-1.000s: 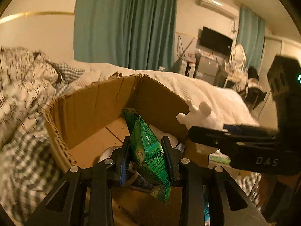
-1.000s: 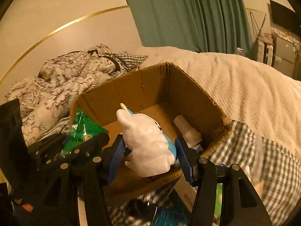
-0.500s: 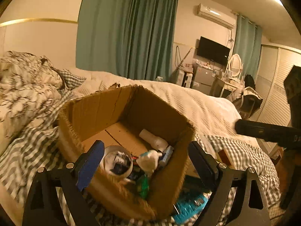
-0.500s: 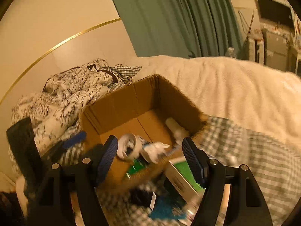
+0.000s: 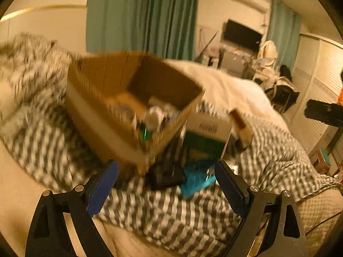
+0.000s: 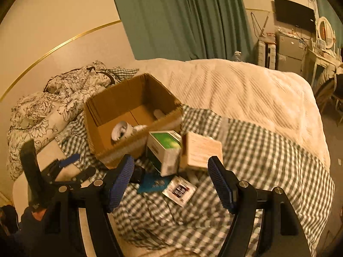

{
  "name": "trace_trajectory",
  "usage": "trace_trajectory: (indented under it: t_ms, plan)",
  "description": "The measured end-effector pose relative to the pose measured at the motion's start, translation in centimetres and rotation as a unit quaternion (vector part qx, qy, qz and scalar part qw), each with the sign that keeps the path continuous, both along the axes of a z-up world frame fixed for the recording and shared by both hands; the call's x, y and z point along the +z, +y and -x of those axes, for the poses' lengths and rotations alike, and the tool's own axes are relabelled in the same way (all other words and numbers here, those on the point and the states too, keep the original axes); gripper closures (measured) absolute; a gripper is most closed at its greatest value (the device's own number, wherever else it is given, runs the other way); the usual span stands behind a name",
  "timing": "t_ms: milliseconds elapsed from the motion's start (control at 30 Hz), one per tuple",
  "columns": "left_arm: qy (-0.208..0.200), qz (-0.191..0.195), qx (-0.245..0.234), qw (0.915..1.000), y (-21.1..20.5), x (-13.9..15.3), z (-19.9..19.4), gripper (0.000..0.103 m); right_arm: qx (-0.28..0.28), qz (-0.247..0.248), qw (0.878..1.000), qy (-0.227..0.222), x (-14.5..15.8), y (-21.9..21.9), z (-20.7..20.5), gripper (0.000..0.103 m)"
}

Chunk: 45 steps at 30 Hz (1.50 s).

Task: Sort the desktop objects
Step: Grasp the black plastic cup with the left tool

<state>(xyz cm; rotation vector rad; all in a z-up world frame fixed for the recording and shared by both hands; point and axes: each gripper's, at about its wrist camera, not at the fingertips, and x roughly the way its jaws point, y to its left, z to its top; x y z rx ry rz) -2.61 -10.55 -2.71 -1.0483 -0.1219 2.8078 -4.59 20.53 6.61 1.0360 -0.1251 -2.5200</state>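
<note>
Showing a barcode label, white-green carton (image 5: 209,128) beside cardboard box (image 6: 128,115), left claw (image 5: 166,184) and right claw (image 6: 170,177) wide, empty

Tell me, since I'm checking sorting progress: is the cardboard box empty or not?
Not empty. The cardboard box, open-topped, holds a tape roll and other small items.

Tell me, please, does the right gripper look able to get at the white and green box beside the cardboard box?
Probably yes: the right gripper is open and empty, and the white and green box stands exposed ahead of it, though a tan box sits close against one side.
</note>
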Motion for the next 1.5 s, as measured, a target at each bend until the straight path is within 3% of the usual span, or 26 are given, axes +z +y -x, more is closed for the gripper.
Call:
trace_trajectory:
  t_ms: [133,233,467,733,767,800,1033,1267,1333,1400,1500]
  plan:
    - [-0.026,0.018,0.023,0.9992,1.0,-2.3,1.2,0.010,-0.009,0.004,1.000,-0.006,-3.7,2.2,0.1,0.032]
    - [-0.032,0.020,0.028,0.9989,2.3,-3.7,2.2,0.010,-0.006,-0.007,0.999,-0.037,-6.2,3.2,1.1,0.032]
    - [-0.061,0.023,0.054,0.9964,4.1,-7.4,5.1,0.010,0.028,-0.023,0.999,-0.025,-7.1,3.4,3.2,0.032]
    - [-0.077,0.040,0.083,0.9928,3.7,-10.5,7.4,0.010,0.081,-0.028,0.993,-0.082,-10.7,0.8,3.8,0.032]
    - [-0.075,0.042,0.085,0.9927,3.7,-10.7,7.6,0.012,0.084,-0.032,0.992,-0.084,-10.8,0.5,3.7,0.032]
    - [-0.076,0.044,0.082,0.9927,3.7,-10.8,7.9,0.024,0.086,-0.038,0.992,-0.084,-11.1,0.2,3.6,0.032]
    - [-0.083,0.016,0.072,0.9938,3.1,-10.0,6.7,0.024,0.081,-0.075,0.989,-0.097,-13.0,-1.6,3.1,0.032]
    - [-0.078,0.026,0.068,0.9943,3.2,-8.9,3.6,0.024,0.097,-0.130,0.981,-0.103,-15.5,-6.0,3.2,0.032]
    - [-0.075,0.032,0.061,0.9948,3.2,-8.6,3.6,0.024,0.089,-0.139,0.980,-0.111,-16.6,-7.1,3.7,0.027]
    - [-0.072,0.029,0.059,0.9952,3.0,-8.4,3.5,0.024,0.070,-0.158,0.979,-0.110,-17.8,-7.8,4.3,0.015]
    - [-0.074,0.027,0.060,0.9951,2.7,-8.4,3.7,0.024,0.058,-0.162,0.979,-0.110,-18.8,-8.3,5.0,0.013]
